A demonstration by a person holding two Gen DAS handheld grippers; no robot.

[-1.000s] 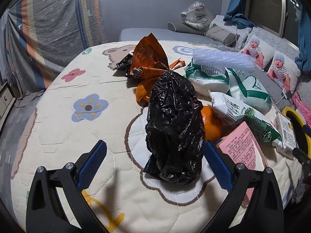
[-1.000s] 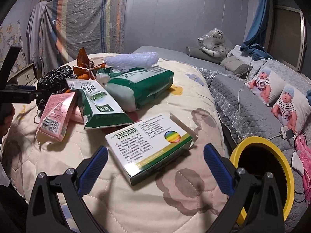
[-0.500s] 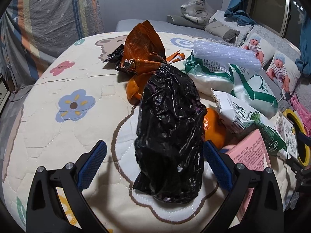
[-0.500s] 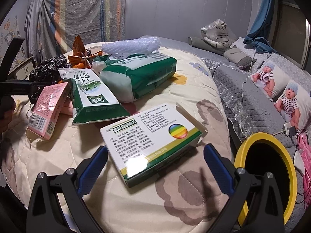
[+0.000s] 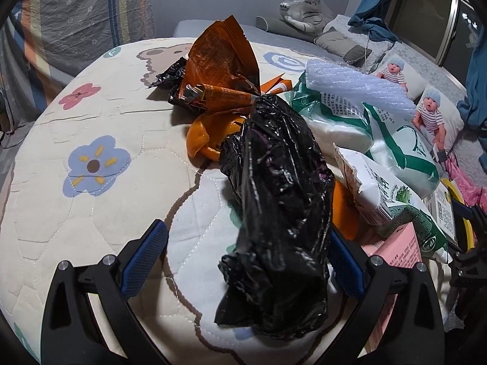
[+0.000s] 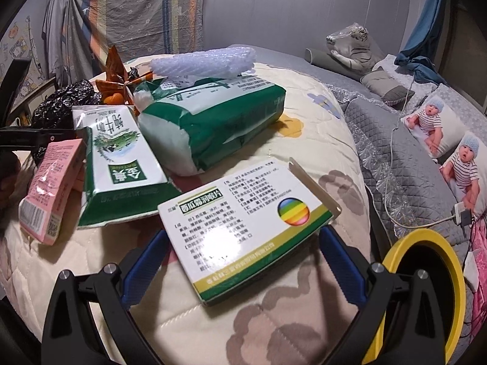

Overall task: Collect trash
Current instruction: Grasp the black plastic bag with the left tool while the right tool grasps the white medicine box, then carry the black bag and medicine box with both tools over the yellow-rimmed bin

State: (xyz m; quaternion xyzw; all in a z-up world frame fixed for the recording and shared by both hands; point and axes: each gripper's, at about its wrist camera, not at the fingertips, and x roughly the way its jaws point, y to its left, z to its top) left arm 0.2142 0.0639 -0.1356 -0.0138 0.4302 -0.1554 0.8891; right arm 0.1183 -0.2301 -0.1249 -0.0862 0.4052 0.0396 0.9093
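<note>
Trash lies on a quilted bed. In the left wrist view a crumpled black plastic bag (image 5: 280,206) lies between the open fingers of my left gripper (image 5: 243,258), its near end inside the jaws. Behind it are orange peel (image 5: 204,140) and an orange foil wrapper (image 5: 219,70). In the right wrist view a white and green medicine box (image 6: 243,225) lies between the open fingers of my right gripper (image 6: 240,261). A yellow-rimmed bin (image 6: 426,279) stands at the lower right, beside the bed.
A green and white tissue pack (image 6: 213,115) with white foam netting (image 6: 204,64) on top, a milk carton (image 6: 118,161) and a pink box (image 6: 51,185) lie on the quilt (image 5: 91,213). Grey bedding and baby-print pillows (image 6: 441,140) lie at the right.
Both grippers have moved forward. The black bag and the medicine box now sit between the open fingers instead of ahead of them.
</note>
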